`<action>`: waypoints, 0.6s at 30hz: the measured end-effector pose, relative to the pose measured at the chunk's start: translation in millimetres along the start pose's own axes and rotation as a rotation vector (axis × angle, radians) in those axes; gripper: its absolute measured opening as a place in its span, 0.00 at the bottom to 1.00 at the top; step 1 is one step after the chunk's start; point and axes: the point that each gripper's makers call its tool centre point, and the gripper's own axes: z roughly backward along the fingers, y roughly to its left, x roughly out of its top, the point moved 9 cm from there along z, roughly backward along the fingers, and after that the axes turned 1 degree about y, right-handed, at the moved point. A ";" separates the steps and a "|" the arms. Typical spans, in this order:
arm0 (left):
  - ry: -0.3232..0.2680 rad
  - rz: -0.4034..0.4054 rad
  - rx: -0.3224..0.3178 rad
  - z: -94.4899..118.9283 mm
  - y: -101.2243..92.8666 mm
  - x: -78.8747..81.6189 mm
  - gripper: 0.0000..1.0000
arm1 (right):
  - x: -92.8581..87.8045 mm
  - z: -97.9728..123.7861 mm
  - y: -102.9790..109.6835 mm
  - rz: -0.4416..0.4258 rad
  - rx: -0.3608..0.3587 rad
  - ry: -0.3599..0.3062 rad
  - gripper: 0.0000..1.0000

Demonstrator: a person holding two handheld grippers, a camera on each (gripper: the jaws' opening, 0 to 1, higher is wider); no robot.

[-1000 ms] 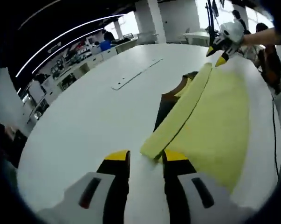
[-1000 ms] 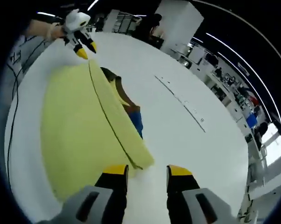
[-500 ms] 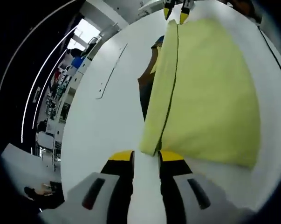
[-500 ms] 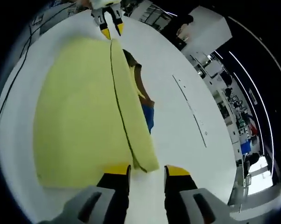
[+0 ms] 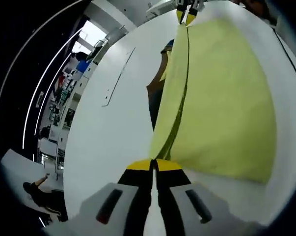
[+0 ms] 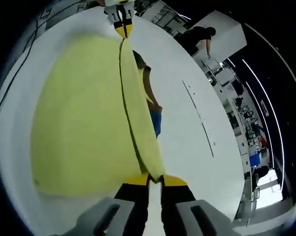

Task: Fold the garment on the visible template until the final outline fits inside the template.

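Left gripper view: both the left gripper [image 5: 154, 164] and the right gripper [image 6: 154, 178], at bottom centre, are closed on corners of the folded yellow fabric garment [image 5: 221, 98], and an uneven pull could slip the thin fold edge out over the white table [image 5: 108, 132].

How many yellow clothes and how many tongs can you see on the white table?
Yellow garment: 1
Tongs: 2, the left tongs and the right tongs, each pinching a corner of the garment
Total: 3

My left gripper [image 5: 154, 164]: black jaws, yellow tips, grey-white housing with dark oval slots. My right gripper [image 6: 154, 179]: same black jaws, yellow tips, grey-white body, dark slots.
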 end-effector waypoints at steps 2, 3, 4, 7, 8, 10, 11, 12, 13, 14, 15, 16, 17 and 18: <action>-0.008 0.056 0.002 0.6 2.3 -0.6 0.00 | 1.5 0.8 -4.2 -0.069 -0.004 -0.019 0.00; -0.019 0.092 0.001 0.7 3.9 -0.3 0.00 | 1.6 0.8 -6.5 -0.095 -0.003 -0.024 0.00; -0.023 0.123 0.000 0.3 5.2 -0.3 0.00 | 1.7 0.9 -9.6 -0.124 -0.012 -0.030 0.00; -0.032 0.233 -0.005 -3.4 12.7 -1.2 0.00 | 3.8 0.0 -16.8 -0.219 -0.016 -0.039 0.00; -0.037 0.277 -0.012 -5.3 15.1 -1.7 0.00 | 5.5 -0.9 -19.5 -0.268 -0.014 -0.045 0.00; -0.034 0.375 -0.017 -10.2 22.0 -4.5 0.00 | 6.9 -3.2 -23.7 -0.340 -0.012 -0.056 0.00; -0.026 0.438 -0.027 -13.6 25.3 -6.0 0.00 | 6.8 -6.0 -26.5 -0.407 -0.003 -0.066 0.00; -0.015 0.465 -0.025 -15.4 27.5 -6.8 0.00 | 5.8 -8.3 -30.0 -0.458 -0.003 -0.067 0.00; -0.019 0.492 -0.039 -19.0 30.2 -6.0 0.00 | 4.9 -9.6 -32.6 -0.495 -0.005 -0.068 0.00; -0.015 0.512 -0.037 -20.5 32.1 -5.9 0.00 | 5.1 -11.6 -35.7 -0.553 -0.002 -0.082 0.00; -0.010 0.532 -0.043 -23.3 34.6 -5.4 0.00 | 4.6 -13.0 -37.5 -0.590 0.003 -0.084 0.00; -0.015 0.552 -0.054 -25.4 35.1 -5.0 0.00 | 4.1 -14.2 -38.5 -0.621 0.009 -0.079 0.00; -0.017 0.563 -0.062 -27.4 36.0 -4.7 0.00 | 3.8 -15.7 -39.8 -0.618 0.011 -0.077 0.00; -0.003 0.575 -0.063 -30.2 37.0 -6.4 0.00 | 3.7 -18.2 -41.1 -0.603 0.011 -0.073 0.00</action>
